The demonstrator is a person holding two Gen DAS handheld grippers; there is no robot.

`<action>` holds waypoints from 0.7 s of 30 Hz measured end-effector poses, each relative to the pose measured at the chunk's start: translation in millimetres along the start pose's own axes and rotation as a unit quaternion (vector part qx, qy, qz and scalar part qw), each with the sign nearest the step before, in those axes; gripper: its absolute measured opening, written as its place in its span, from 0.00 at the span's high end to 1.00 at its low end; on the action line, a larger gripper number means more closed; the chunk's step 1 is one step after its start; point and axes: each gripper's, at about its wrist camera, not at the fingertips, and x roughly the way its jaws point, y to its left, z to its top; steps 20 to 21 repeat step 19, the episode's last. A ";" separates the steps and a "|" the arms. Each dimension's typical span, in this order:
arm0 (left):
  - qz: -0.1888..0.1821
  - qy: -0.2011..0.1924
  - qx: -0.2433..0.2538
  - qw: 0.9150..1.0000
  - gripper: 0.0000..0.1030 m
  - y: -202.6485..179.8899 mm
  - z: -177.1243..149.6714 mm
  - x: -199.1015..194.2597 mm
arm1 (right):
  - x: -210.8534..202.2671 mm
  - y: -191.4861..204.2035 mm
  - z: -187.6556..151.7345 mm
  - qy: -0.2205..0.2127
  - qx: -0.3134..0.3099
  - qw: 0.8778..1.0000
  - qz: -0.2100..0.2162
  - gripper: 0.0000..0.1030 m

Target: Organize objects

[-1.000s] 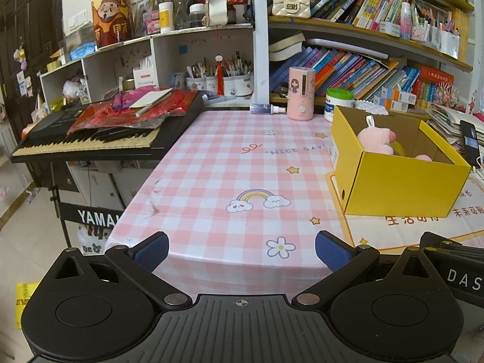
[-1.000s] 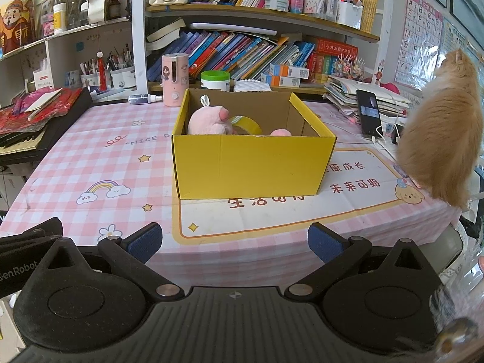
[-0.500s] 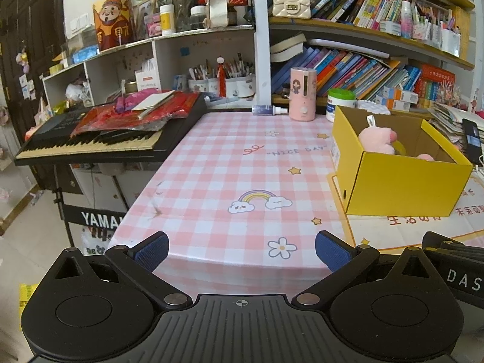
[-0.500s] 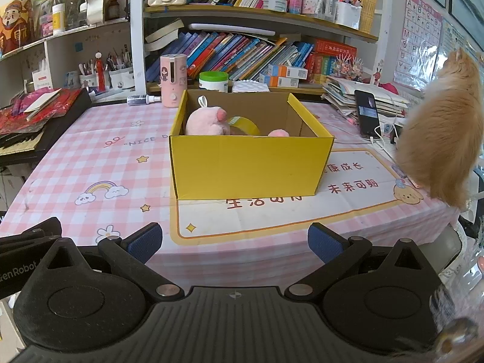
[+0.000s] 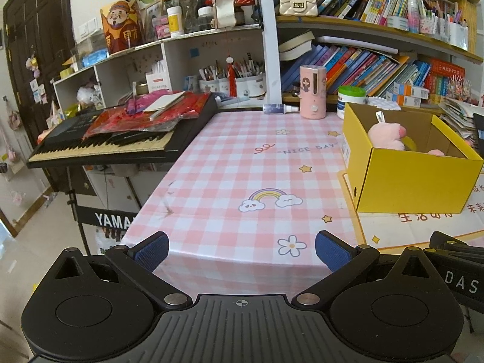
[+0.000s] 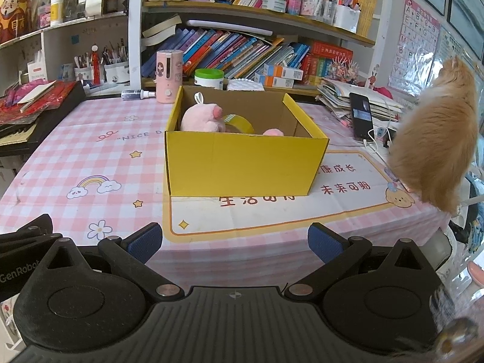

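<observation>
Jaws spread wide and empty, left gripper (image 5: pixel 241 251) and right gripper (image 6: pixel 235 242) hover level before the table (image 6: pixel 60 157).

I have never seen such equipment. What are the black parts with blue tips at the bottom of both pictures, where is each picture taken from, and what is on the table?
Those are two hand-held grippers; a person carries one in each hand. Each has a camera looking forward along its two fingers. One picture comes from the left gripper, the other from the right gripper. The blue tips are the finger pads. Both grippers are open and hold nothing.

On the checked tablecloth stands a yellow box. Inside it are a pink plush toy and a tape roll. An orange cat sits at the table's right edge.
</observation>
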 end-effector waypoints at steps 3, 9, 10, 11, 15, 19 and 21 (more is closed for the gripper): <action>-0.004 0.003 -0.003 1.000 0.00 2.2 0.0 0.8 | 0.0 -0.2 0.2 0.000 0.000 1.000 0.000 0.00; -0.008 0.002 -0.003 1.000 0.00 1.5 0.3 2.0 | 0.2 -0.5 0.5 0.000 0.000 1.000 0.000 0.00; -0.008 0.001 -0.003 1.000 0.00 1.0 0.2 2.0 | 0.2 -0.6 0.5 0.000 0.000 1.000 0.000 0.00; -0.008 0.000 -0.002 1.000 0.00 0.8 0.5 1.9 | 0.2 -0.7 0.6 0.000 0.000 1.000 0.001 0.00; -0.008 -0.002 -0.003 1.000 0.00 0.8 0.6 2.3 | 0.4 -0.8 0.7 -0.001 0.000 1.000 0.001 0.00; -0.016 0.007 -0.011 1.000 0.00 3.1 1.5 5.1 | 0.7 -0.1 0.6 0.000 0.001 1.000 0.001 0.00; -0.016 0.007 -0.011 1.000 0.00 3.1 1.5 5.1 | 0.7 -0.1 0.6 0.000 0.001 1.000 0.001 0.00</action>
